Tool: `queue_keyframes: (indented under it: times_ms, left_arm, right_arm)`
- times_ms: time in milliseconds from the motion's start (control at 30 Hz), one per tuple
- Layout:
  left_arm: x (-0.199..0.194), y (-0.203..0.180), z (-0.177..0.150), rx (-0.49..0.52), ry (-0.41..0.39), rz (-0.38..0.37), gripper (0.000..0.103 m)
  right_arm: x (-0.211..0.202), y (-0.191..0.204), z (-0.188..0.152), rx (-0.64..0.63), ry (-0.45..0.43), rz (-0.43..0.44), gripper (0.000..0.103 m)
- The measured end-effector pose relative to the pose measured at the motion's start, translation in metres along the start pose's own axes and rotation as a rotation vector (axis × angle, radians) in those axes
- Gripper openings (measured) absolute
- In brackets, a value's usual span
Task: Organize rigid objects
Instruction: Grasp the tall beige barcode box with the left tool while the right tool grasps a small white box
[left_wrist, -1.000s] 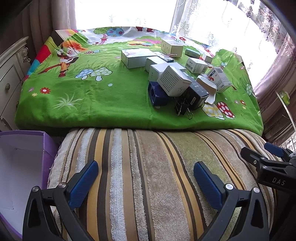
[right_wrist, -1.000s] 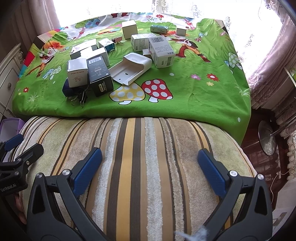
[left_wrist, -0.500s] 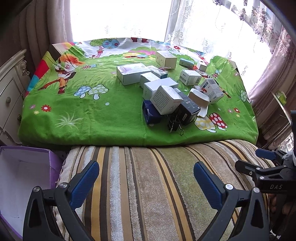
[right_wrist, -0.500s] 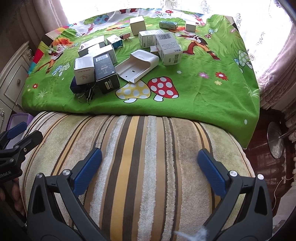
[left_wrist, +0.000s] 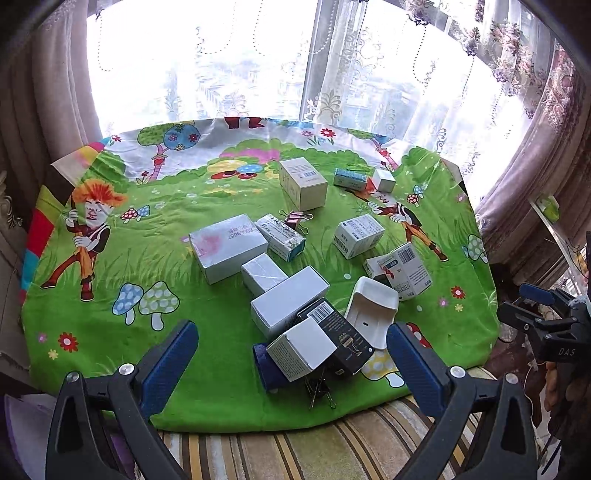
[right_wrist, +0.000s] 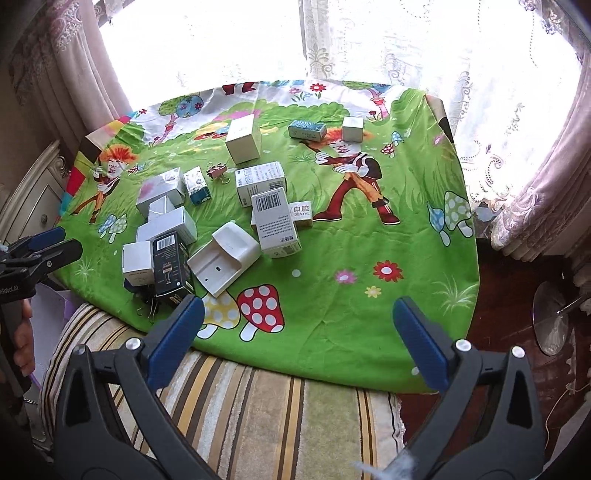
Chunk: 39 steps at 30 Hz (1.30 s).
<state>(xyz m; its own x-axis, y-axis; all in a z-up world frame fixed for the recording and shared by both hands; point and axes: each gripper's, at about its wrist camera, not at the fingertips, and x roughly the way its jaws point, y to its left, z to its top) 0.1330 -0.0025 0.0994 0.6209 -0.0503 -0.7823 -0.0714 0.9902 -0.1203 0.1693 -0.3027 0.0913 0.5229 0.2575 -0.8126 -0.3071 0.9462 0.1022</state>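
Observation:
Several small cartons lie scattered on a green cartoon cloth (left_wrist: 110, 325) over a table. Near the front edge a white box (left_wrist: 301, 349), a black box (left_wrist: 341, 338), a dark blue item (left_wrist: 267, 371) and binder clips (left_wrist: 319, 393) cluster together. A white plastic holder (left_wrist: 371, 310) lies beside them; it also shows in the right wrist view (right_wrist: 225, 262). My left gripper (left_wrist: 291, 363) is open and empty, above the front cluster. My right gripper (right_wrist: 297, 336) is open and empty, above the mushroom print near the cloth's front edge.
A striped cushion (right_wrist: 258, 413) sits in front of the table. A purple box (left_wrist: 22, 424) is at the lower left. Curtains and a bright window stand behind. A cabinet (right_wrist: 29, 199) is at the left. A round metal base (right_wrist: 552, 317) stands on the floor at right.
Both grippers have risen and moved forward from over the striped cushion toward the table. The boxes now fill more of each view. Both stay open.

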Motion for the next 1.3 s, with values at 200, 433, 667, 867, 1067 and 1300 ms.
queue_keyframes:
  times_ms: [200,433,667,867,1067,1300]
  left_arm:
    - [0.022,0.002,0.048,-0.009,0.014,0.007,0.103]
    - [0.07,-0.005,0.109,-0.025,0.044,0.003,0.103]
    - [0.159,-0.006,0.15,-0.107,0.161,-0.007,0.103]
    - [0.217,-0.005,0.165,-0.135,0.237,0.003,0.103]
    - [0.255,-0.008,0.179,-0.109,0.277,0.051,0.103]
    - [0.275,-0.026,0.189,0.013,0.263,0.08,0.103]
  right_arm:
    - [0.026,-0.02,0.043,0.046,-0.023,0.013,0.103]
    - [0.063,-0.024,0.096,-0.004,-0.041,-0.055,0.103]
    - [0.126,-0.042,0.146,0.051,-0.031,-0.128,0.103]
    - [0.174,-0.054,0.179,0.099,-0.034,-0.165,0.102]
    - [0.219,-0.055,0.204,0.072,-0.025,-0.211,0.102]
    - [0.268,-0.062,0.219,0.026,0.013,-0.244,0.102]
